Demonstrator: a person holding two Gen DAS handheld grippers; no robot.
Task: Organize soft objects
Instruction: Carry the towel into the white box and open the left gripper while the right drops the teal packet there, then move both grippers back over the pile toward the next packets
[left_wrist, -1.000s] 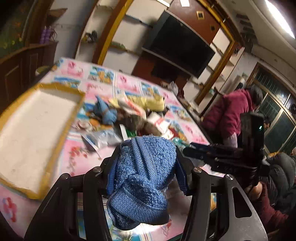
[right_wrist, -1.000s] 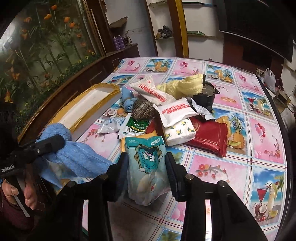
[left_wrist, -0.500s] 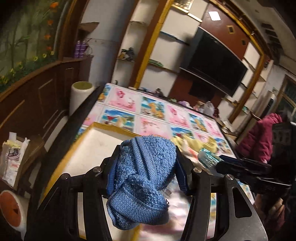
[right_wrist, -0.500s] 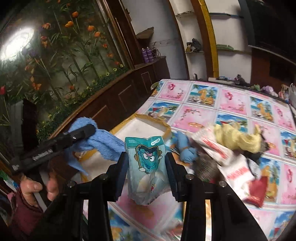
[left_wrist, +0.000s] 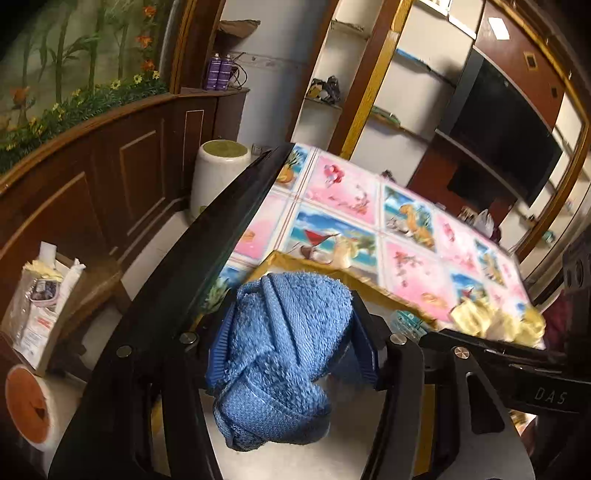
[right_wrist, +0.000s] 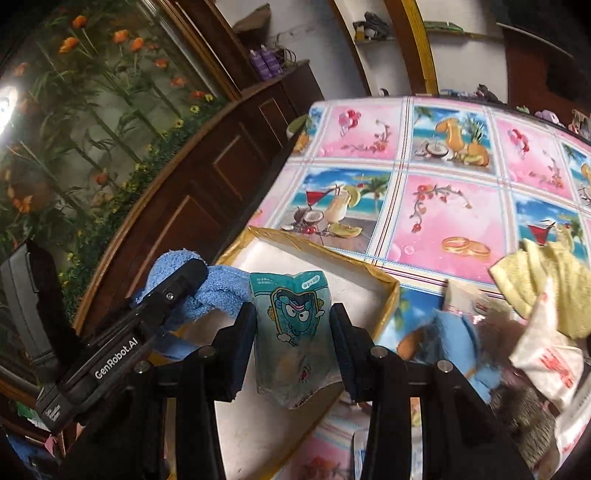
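My left gripper (left_wrist: 291, 332) holds a bunched blue towel (left_wrist: 280, 354) between its pads, and its jaws are opening. It hangs over the white inside of a shallow box with a gold-taped rim (left_wrist: 332, 267). My right gripper (right_wrist: 293, 332) has a teal snack pouch (right_wrist: 291, 317) with a cartoon face between its pads, and its jaws are opening too. It hovers over the same box (right_wrist: 325, 254), just right of the left gripper (right_wrist: 177, 284) and the towel (right_wrist: 221, 295).
A pile lies right of the box on the picture-tiled tablecloth: a yellow cloth (right_wrist: 546, 284), white packets (right_wrist: 550, 358), a blue plush (right_wrist: 458, 343) and a brown fuzzy thing (right_wrist: 524, 406). The table's black edge (left_wrist: 229, 221) runs left of the box; beyond it are a white jar (left_wrist: 218, 173) and wood panelling.
Both grippers have swung left, away from the pile and over the box, carrying the towel and the pouch. Each now points further down at the box.
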